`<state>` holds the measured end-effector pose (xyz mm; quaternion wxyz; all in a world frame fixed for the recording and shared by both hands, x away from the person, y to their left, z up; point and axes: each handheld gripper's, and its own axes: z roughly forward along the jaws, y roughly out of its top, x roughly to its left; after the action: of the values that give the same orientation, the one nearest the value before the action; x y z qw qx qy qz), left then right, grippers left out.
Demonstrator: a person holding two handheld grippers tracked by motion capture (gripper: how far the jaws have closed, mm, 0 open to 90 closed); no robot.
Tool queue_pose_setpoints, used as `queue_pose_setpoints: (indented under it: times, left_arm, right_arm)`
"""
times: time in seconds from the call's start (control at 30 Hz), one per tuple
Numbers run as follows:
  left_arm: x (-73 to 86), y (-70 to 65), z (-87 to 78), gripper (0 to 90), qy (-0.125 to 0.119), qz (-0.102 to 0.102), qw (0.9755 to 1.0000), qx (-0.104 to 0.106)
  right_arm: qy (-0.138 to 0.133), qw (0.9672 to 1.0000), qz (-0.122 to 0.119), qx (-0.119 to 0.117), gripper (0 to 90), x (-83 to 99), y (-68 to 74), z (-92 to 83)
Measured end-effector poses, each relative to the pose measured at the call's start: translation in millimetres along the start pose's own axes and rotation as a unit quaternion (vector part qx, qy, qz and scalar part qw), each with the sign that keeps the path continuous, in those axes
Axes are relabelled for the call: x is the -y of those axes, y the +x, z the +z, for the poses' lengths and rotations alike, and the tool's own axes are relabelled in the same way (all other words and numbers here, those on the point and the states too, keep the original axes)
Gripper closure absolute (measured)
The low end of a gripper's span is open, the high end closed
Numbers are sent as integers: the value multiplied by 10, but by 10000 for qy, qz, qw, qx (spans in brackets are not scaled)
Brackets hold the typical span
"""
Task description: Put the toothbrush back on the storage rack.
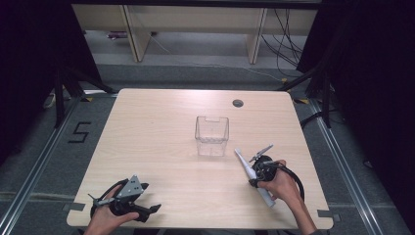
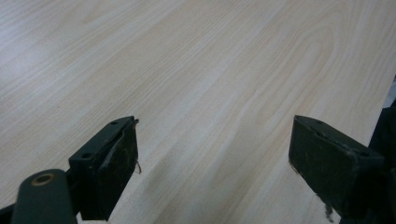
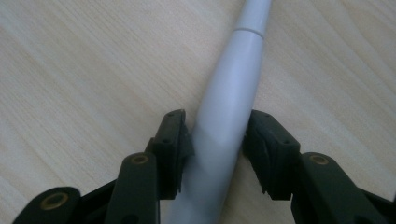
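Near the worktop's [image 1: 161, 127] right edge, the right gripper [image 3: 217, 135] clamps a white electric toothbrush [image 3: 229, 102]. Left gripper [image 2: 212, 163] rests wide open, holding nothing.

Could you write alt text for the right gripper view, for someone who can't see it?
Two black tongs clamp the thick handle of a white electric toothbrush lying on a pale wooden table. The handle narrows toward the top edge.
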<state>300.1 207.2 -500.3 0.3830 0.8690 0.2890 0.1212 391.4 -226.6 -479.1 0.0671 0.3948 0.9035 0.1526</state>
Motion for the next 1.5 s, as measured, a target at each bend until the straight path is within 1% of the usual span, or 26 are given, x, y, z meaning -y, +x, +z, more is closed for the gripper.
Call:
queue_pose_setpoints:
  times: [0.07, 0.1, 0.17, 0.23, 0.27, 0.33, 0.47, 0.5, 0.6, 0.63, 0.73, 0.77, 0.83, 0.9, 0.93, 0.97, 1.07, 1.1, 1.2, 1.27, 1.3, 1.33, 1.37, 1.4, 1.43, 1.5]
  left_arm:
    - [0, 4, -2, 152, 7, 21, 10000, 13]
    - [0, 2, -4, 152, -10, 5, 10000, 0]
    - [0, 3, -5, 152, -8, 12, 10000, 1]
    - [-1, 3, -5, 152, -11, 9, 10000, -1]
    - [-1, 3, -4, 152, -15, 2, 10000, -4]
    - [0, 2, -5, 152, -13, 6, 10000, -2]
    - [-4, -5, -10, 152, -56, -8, 10000, 31]
    - [-3, -3, -7, 152, -61, -16, 10000, 32]
    - [-1, -10, 1, 152, -96, -71, 9999, 39]
    - [-3, -3, -5, 152, -48, -11, 10000, 22]
    - [-5, -7, -5, 153, -57, -14, 10000, 31]
    - [-5, -3, -8, 153, -46, 9, 10000, 18]
    - [-6, -4, -9, 152, -56, 2, 10000, 37]
    - [-6, -5, -8, 152, -61, -5, 10000, 38]
    - [-6, -5, -9, 152, -58, 2, 10000, 40]
    - [-7, -4, -10, 153, -49, 20, 10000, 19]
    - [-7, -4, -11, 153, -53, 18, 10000, 26]
    - [-6, -6, -11, 152, -54, 9, 10000, 39]
    - [-8, -5, -11, 152, -57, 15, 10000, 21]
    - [-8, -5, -9, 153, -52, 14, 10000, 26]
    - [-6, -5, -7, 153, -37, 20, 10000, 23]
    - [-6, -5, -6, 153, -38, 22, 10000, 24]
    - [-8, -5, -8, 153, -47, 20, 10000, 23]
    - [-8, -5, -8, 153, -47, 20, 10000, 23]
    - [-9, -5, -12, 153, -52, 17, 10000, 32]
    - [-8, -5, -12, 153, -51, 16, 10000, 21]
  right_arm:
    - [53, 10000, -3, -26, 620, -4, 2, -4]
    - [170, 9997, 128, -75, 640, -9, 26, -12]
    - [231, 9996, 164, -7, 656, -14, 21, -20]
    - [253, 9996, 139, -55, 655, -18, 18, -21]
    - [163, 9998, -101, -98, 661, -24, -12, -8]
    - [336, 9992, -190, -133, 662, -51, -17, -9]
    - [550, 9982, -169, -176, 663, -84, -18, -11]
    - [666, 9972, -228, -236, 663, -106, -33, -12]
    - [767, 9964, -263, -240, 663, -131, -35, -7]
    - [839, 9953, -437, -225, 663, -159, -38, 5]
    - [966, 9941, -462, -196, 663, -185, -42, 18]
    - [1092, 9930, -403, -204, 664, -214, -29, 22]
    - [1127, 9928, -370, -169, 664, -221, -22, 24]
    - [1254, 9904, -574, -133, 665, -246, -43, 26]
    - [1254, 9904, -574, -133, 665, -246, -43, 26]
    - [1251, 9911, -438, -123, 666, -247, -16, 32]
    - [1253, 9910, -446, -128, 666, -246, -21, 29]
    - [1237, 9910, -464, -237, 666, -245, -23, 24]
    - [1282, 9906, -440, -181, 667, -246, -32, 29]
    - [1308, 9901, -480, -167, 667, -258, -47, 29]
    - [1341, 9887, -653, -165, 667, -265, -71, 30]
    - [1335, 9895, -525, -193, 667, -268, -60, 37]
    - [1293, 9900, -509, -239, 667, -280, -64, 48]
    - [1293, 9900, -509, -239, 667, -280, -64, 48]
    - [1402, 9891, -404, -222, 667, -302, -47, 42]
    - [1377, 9890, -492, -224, 668, -300, -64, 48]
